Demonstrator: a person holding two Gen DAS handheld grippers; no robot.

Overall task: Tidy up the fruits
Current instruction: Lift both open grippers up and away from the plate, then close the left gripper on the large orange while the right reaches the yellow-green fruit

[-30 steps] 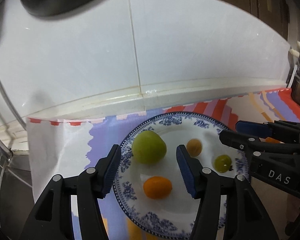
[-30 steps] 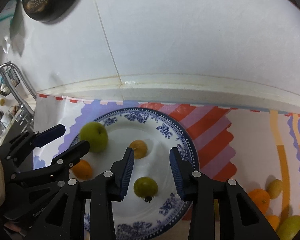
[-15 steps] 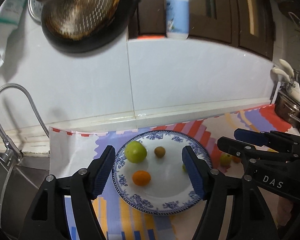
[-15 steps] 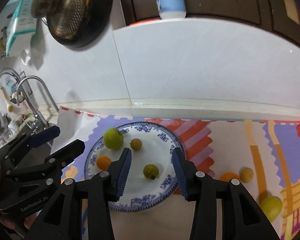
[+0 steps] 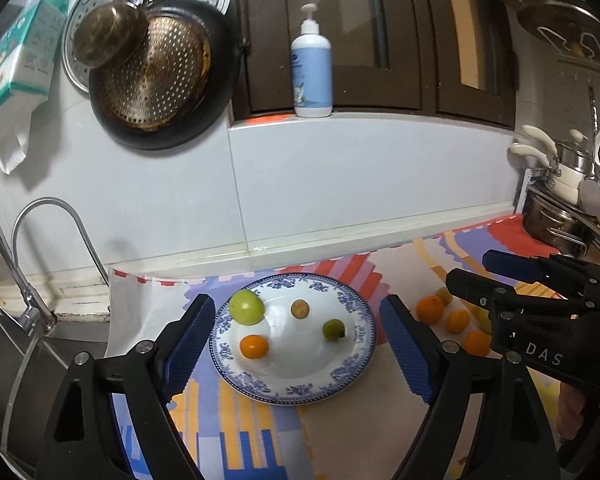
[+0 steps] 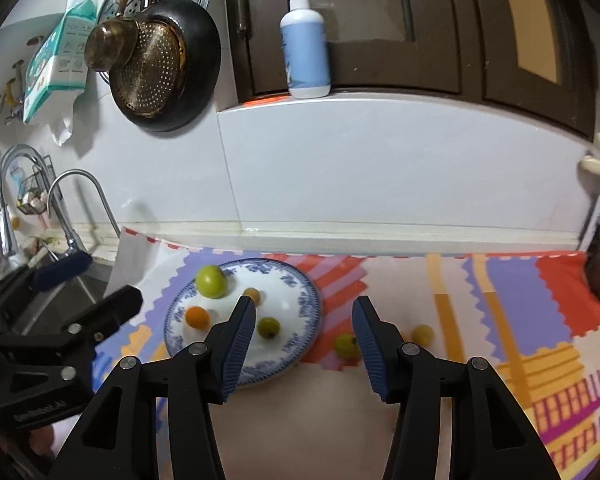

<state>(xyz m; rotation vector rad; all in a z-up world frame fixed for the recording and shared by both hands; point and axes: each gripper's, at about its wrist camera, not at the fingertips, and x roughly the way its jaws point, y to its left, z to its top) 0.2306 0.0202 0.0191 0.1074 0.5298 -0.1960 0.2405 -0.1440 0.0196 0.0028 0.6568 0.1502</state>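
Fruit sits on a blue-and-white patterned plate (image 5: 356,360) laid on a bright striped mat (image 6: 512,288) along a kitchen counter. Four pieces rest on the plate, apart from one another: a large green fruit (image 5: 247,307) at its far left, a small brownish-yellow fruit (image 5: 300,309) beside it, an orange fruit (image 5: 254,346) nearer the camera, and a small dark-green fruit (image 5: 333,329) toward the right.

The left gripper (image 5: 296,346) hangs above the plate with its blue-padded jaws spread wide, one pad either side of the dish, holding nothing. The right gripper (image 6: 304,344) is likewise spread and empty, positioned over the plate's right edge and the mat beyond.

More fruit lies loose on the mat to the right of the plate: in the right wrist view, a small green fruit (image 6: 345,345) just beside the rim and a yellowish fruit (image 6: 421,333) farther right; in the left wrist view, several oranges (image 5: 430,309) clustered near the right gripper.

Behind, a white tiled wall carries a hanging black pan (image 5: 220,92) with a perforated strainer (image 5: 156,76) inside, a pump bottle (image 5: 311,68) stands on the ledge, and a curved tap (image 5: 48,248) rises at the left.
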